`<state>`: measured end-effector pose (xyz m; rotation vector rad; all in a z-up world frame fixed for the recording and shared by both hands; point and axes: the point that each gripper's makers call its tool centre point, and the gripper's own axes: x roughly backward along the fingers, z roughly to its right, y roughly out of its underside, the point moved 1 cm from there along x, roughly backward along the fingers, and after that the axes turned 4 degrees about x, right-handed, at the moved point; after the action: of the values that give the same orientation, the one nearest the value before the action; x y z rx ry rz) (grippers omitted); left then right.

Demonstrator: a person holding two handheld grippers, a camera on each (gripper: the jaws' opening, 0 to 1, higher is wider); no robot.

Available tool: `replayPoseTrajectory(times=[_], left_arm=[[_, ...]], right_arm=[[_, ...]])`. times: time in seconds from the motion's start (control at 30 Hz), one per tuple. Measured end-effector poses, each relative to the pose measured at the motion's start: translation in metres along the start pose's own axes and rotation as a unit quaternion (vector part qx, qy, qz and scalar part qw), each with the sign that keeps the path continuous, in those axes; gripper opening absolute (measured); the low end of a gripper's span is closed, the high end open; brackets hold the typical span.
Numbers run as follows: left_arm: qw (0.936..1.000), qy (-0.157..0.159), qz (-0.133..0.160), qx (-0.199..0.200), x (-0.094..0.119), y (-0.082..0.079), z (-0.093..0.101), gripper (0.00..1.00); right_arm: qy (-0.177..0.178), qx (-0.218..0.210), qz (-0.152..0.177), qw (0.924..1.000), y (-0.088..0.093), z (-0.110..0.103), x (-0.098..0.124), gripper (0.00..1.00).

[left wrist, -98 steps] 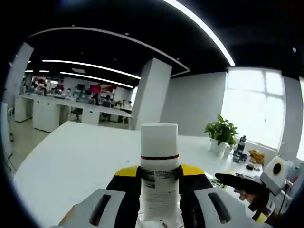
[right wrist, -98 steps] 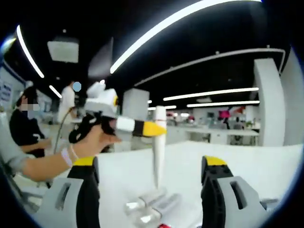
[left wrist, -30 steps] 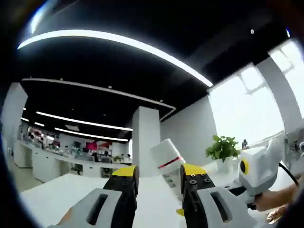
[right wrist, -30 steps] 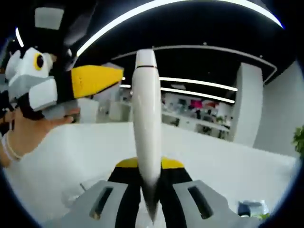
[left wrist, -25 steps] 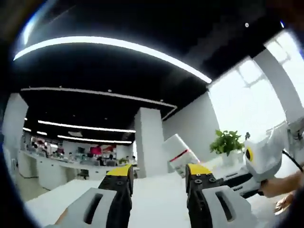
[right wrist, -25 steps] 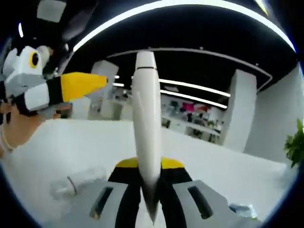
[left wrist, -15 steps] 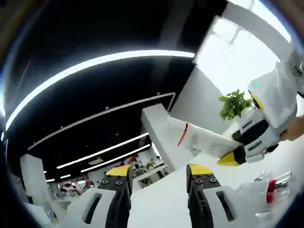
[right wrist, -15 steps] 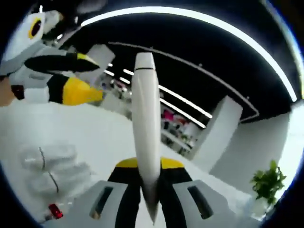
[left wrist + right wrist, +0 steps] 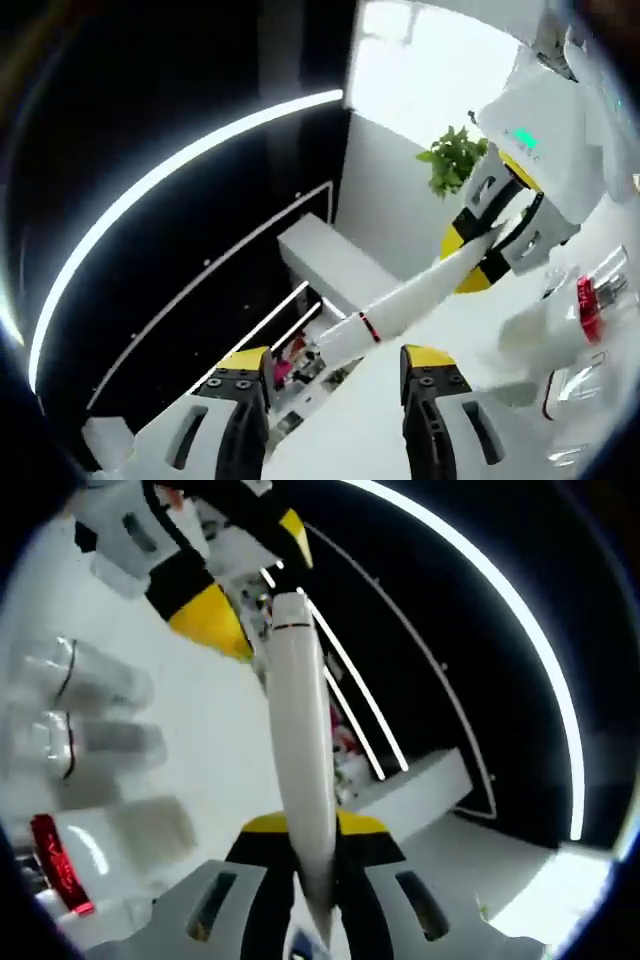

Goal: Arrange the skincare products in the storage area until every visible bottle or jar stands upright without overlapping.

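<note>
Step in hand: transport of white tube [image 9: 300, 750], held in air by right gripper [image 9: 305, 865]; jaws clamped on crimped tail, capped end pointing away from camera. In left gripper view, tube [image 9: 400, 305] spans between right gripper [image 9: 505, 235] and my left gripper [image 9: 335, 385].

Left gripper: jaws apart, nothing between them.

Clear bottles [image 9: 90, 705] lie on side on white tabletop [image 9: 225, 730]; red-capped item [image 9: 55, 875] beside them.

Next move, as I judge: bring tube level, lower to bare tabletop clear of bottles, stand on cap, release. Then raise lying bottles.
</note>
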<state>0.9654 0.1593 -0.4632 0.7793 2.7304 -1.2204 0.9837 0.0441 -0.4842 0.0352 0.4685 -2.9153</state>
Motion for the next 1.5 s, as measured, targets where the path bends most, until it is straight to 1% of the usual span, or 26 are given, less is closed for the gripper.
replayPoseTrajectory(times=[0.03, 0.1, 0.17, 0.23, 0.33, 0.43, 0.47, 0.5, 0.53, 0.57, 0.63, 0.67, 0.73, 0.8, 0.83, 0.9, 0.97, 1.03, 1.13, 1.2, 1.33, 1.4, 1.43, 1.5], left_arm=[[0.9997, -0.006, -0.003, -0.025, 0.000, 0.001, -0.001, 0.57], [0.9987, -0.007, -0.010, -0.050, 0.000, 0.005, -0.002, 0.56], [0.9987, -0.007, -0.011, -0.050, -0.001, 0.006, -0.002, 0.57], [0.9979, -0.002, -0.016, -0.062, 0.002, 0.007, 0.003, 0.57], [0.9934, 0.003, -0.018, -0.114, 0.004, 0.004, 0.010, 0.56], [0.9898, 0.006, -0.013, -0.142, 0.007, -0.003, 0.019, 0.55], [0.9885, 0.005, -0.010, -0.151, 0.007, -0.001, 0.018, 0.54], [0.9859, 0.000, -0.011, -0.167, 0.007, -0.001, 0.017, 0.53], [0.9835, -0.007, -0.015, -0.180, 0.008, -0.001, 0.017, 0.52], [0.9829, -0.009, -0.018, -0.183, 0.008, 0.000, 0.017, 0.51], [0.9849, -0.003, -0.030, -0.171, 0.008, 0.003, 0.017, 0.47], [0.9858, -0.001, -0.030, -0.165, 0.009, 0.003, 0.018, 0.47], [0.9855, 0.000, -0.029, -0.167, 0.009, 0.003, 0.020, 0.46], [0.9824, 0.005, -0.034, -0.184, 0.010, 0.004, 0.024, 0.44], [0.9818, 0.005, -0.035, -0.187, 0.010, 0.005, 0.025, 0.43], [0.9780, 0.013, -0.045, -0.203, 0.012, 0.008, 0.033, 0.39], [0.9770, 0.015, -0.049, -0.207, 0.013, 0.008, 0.035, 0.33], [0.9764, 0.017, -0.050, -0.209, 0.014, 0.008, 0.036, 0.30], [0.9765, 0.016, -0.053, -0.208, 0.015, 0.008, 0.036, 0.30], [0.9754, 0.019, -0.057, -0.212, 0.012, 0.013, 0.037, 0.30], [0.9742, 0.028, -0.053, -0.217, 0.012, 0.013, 0.042, 0.30], [0.9718, 0.036, -0.049, -0.228, 0.012, 0.011, 0.047, 0.30], [0.9712, 0.037, -0.047, -0.230, 0.012, 0.010, 0.048, 0.28], [0.9722, 0.041, -0.051, -0.225, 0.013, 0.011, 0.049, 0.26]], right_arm=[[0.000, 0.012, 0.004, 0.9999, -0.002, -0.004, -0.002, 0.13], [0.002, 0.038, 0.009, 0.9992, -0.004, -0.004, -0.005, 0.13], [0.005, 0.062, 0.017, 0.9979, -0.008, -0.006, 0.000, 0.14], [0.010, 0.084, 0.020, 0.9962, -0.009, -0.006, 0.000, 0.14], [0.011, 0.097, 0.025, 0.9949, -0.010, -0.006, 0.000, 0.14], [0.019, 0.108, 0.033, 0.9934, -0.013, -0.005, 0.003, 0.14], [0.021, 0.110, 0.037, 0.9930, -0.014, -0.004, 0.005, 0.14], [0.023, 0.114, 0.047, 0.9921, -0.018, -0.004, 0.006, 0.14], [0.026, 0.117, 0.055, 0.9912, -0.022, -0.004, 0.008, 0.14], [0.027, 0.120, 0.058, 0.9906, -0.024, -0.005, 0.009, 0.14], [0.028, 0.126, 0.059, 0.9898, -0.027, -0.005, 0.012, 0.14], [0.028, 0.127, 0.060, 0.9898, -0.028, -0.005, 0.012, 0.14], [0.027, 0.129, 0.061, 0.9894, -0.029, -0.007, 0.013, 0.14], [0.022, 0.130, 0.058, 0.9896, -0.029, -0.010, 0.014, 0.14], [0.021, 0.133, 0.058, 0.9891, -0.030, -0.011, 0.014, 0.14], [0.019, 0.136, 0.060, 0.9887, -0.031, -0.013, 0.014, 0.14], [0.017, 0.137, 0.062, 0.9885, -0.032, -0.014, 0.014, 0.14], [0.016, 0.136, 0.062, 0.9887, -0.032, -0.014, 0.014, 0.14], [0.014, 0.136, 0.060, 0.9888, -0.032, -0.015, 0.013, 0.14], [0.009, 0.135, 0.059, 0.9891, -0.031, -0.017, 0.013, 0.14], [0.000, 0.136, 0.055, 0.9891, -0.029, -0.022, 0.011, 0.14], [-0.002, 0.140, 0.055, 0.9887, -0.029, -0.023, 0.011, 0.14], [-0.001, 0.141, 0.055, 0.9885, -0.029, -0.023, 0.012, 0.14], [0.000, 0.140, 0.057, 0.9886, -0.030, -0.022, 0.012, 0.14]])
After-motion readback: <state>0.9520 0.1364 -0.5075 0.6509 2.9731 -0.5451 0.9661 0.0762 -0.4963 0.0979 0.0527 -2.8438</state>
